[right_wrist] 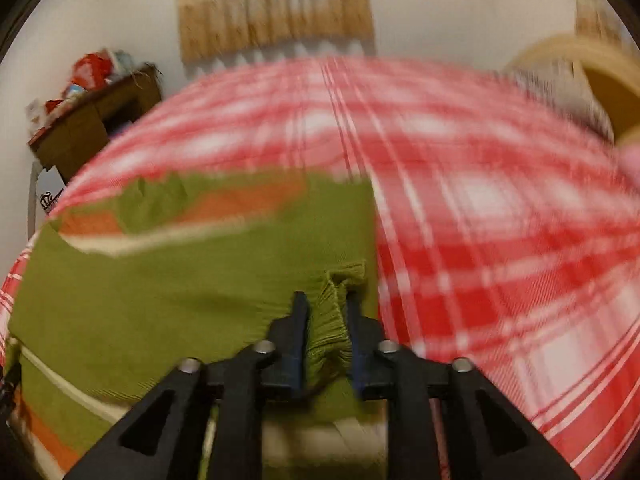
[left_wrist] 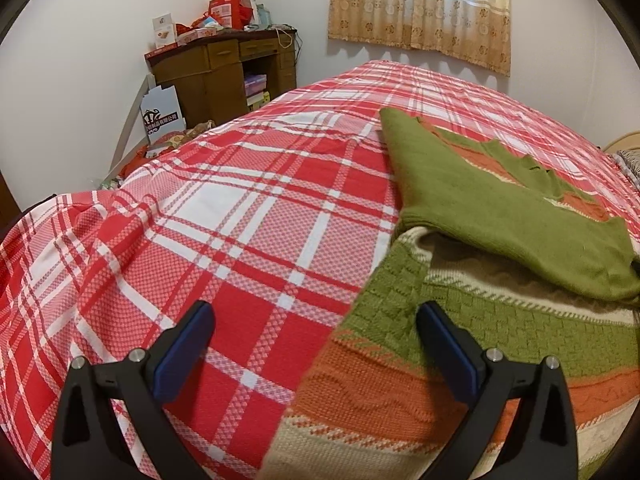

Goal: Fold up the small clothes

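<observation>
The right gripper (right_wrist: pixel 326 320) clamps the sweater (left_wrist: pixel 460 320)'s green cuff (right_wrist: pixel 334 312); the left gripper (left_wrist: pixel 316 328) hovers spread wide over the sweater's edge, bare plaid bedspread (left_wrist: pixel 220 208) beside it.

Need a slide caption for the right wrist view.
Right tool pinching the sweater's green ribbed cuff over the plaid bedspread.

The sweater (left_wrist: pixel 500 320) lies on the bed (left_wrist: pixel 240 220); a cabinet (left_wrist: pixel 224 76) stands behind, left of the curtain (left_wrist: pixel 420 8)
</observation>
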